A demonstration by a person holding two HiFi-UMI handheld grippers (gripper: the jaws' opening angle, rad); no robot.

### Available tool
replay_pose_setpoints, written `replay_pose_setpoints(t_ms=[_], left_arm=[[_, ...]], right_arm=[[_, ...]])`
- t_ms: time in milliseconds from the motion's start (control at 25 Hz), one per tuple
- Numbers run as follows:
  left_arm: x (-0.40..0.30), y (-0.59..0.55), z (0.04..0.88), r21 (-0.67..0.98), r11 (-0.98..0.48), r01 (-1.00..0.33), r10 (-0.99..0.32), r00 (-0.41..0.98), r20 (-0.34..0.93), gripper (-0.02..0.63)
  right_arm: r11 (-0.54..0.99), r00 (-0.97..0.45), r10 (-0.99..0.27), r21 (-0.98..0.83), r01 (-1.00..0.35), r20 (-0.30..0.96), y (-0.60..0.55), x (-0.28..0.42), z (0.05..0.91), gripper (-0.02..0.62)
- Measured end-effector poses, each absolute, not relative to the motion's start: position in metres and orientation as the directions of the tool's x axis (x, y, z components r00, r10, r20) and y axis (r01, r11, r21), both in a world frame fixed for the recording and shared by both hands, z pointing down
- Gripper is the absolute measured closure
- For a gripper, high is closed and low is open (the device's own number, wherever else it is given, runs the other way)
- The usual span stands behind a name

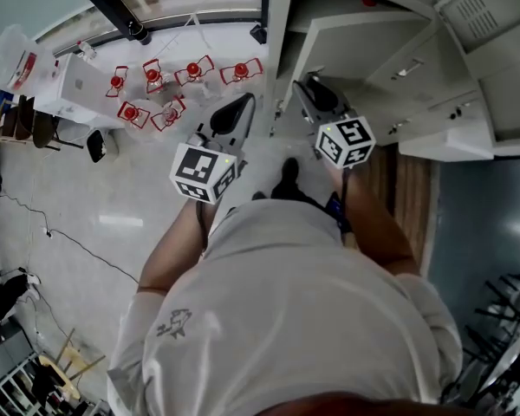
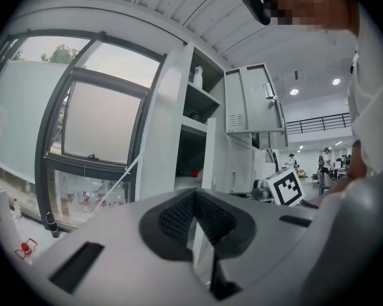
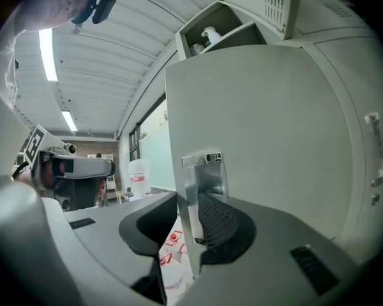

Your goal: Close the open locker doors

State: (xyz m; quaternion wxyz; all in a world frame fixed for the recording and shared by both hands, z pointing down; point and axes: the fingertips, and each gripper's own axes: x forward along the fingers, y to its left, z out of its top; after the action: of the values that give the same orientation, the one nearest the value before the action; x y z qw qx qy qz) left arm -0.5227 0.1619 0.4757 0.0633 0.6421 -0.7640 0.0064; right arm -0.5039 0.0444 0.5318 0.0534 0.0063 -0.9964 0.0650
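- While the locker door [image 3: 274,120] stands swung out from the bank, its long axis runs vertical. Its free edge points back at the right gripper's camera, and its broad grey face runs away to the right of that view.
- A metal latch plate [image 3: 203,171] sits upright on that free edge, level with the jaws.
- The right gripper [image 3: 190,201] has its jaws apart and straddles the door's edge. The pad on the plate's side lies just beside the plate; whether it touches cannot be settled. The other jaw stands clear, with floor showing through the gap.
- Above the door an upper compartment [image 3: 233,34] is open, with a white bottle [image 3: 210,36] inside. Its own door [image 3: 262,2] hangs swung out.
- The left gripper [image 2: 193,199] has its jaws drawn together at the tips with nothing between them. It points toward the locker bank [image 2: 195,116], beside a window [image 2: 96,113].
- In the head view both grippers are held ahead of the person's white shirt [image 1: 286,310], the left over open floor and the right at the locker front.
- Red-and-white items [image 1: 178,89] lie scattered on the floor, well apart from the lockers.
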Motion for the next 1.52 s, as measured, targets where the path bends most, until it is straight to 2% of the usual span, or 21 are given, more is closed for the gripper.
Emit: replay_pose_setpoints(t_ms=[600,1520], left_arm=[[-0.566,0.137,0.485,0.099,0.223,-0.97,-0.97,-0.21,0.123,0.607],[-0.595,0.123,0.492,0.113,0.237,-0.965,-0.964,-0.22,0.147,0.607]], right_arm=[[0.995,-0.994,0.024,-0.094,0.014,0.105,0.025,-0.555,0.531,0.517],[0.99,-0.986,-0.131,-0.047,-0.137,0.103,0.003,-0.591,0.529,0.531]])
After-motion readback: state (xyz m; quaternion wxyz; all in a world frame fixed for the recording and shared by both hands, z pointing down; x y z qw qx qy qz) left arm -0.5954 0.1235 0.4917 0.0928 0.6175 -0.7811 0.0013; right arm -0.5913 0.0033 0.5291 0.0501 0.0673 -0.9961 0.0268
